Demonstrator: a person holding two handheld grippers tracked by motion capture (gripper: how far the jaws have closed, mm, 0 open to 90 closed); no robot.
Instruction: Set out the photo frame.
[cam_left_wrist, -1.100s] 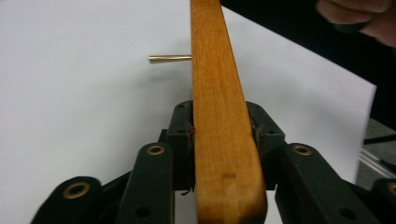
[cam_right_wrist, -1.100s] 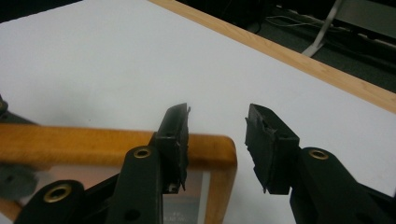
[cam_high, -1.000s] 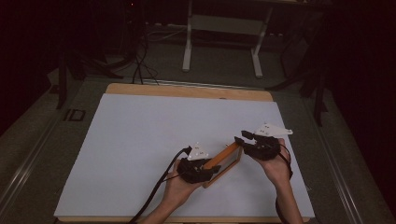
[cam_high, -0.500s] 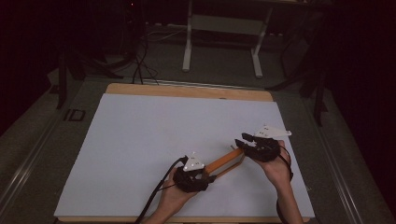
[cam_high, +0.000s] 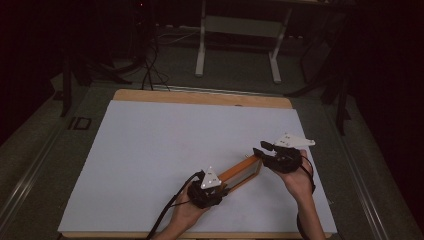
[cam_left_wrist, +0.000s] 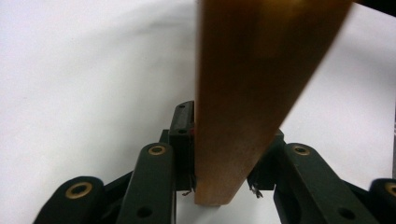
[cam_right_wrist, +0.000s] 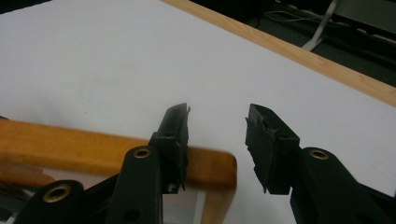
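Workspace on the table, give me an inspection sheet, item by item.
Surface: white sheet over a wooden table.
Job's things: wooden picture frame lying aslant near the front edge.
Clutter: nothing seen.
Grippers: left gripper has just been closing and is shut on the frame's bar; right gripper is open at the frame's far corner, that corner between its jaws, pads not pressing.
Cables: a black cable trails from the left gripper; more lie on the floor.
Surroundings: dark room, metal stand behind the table.
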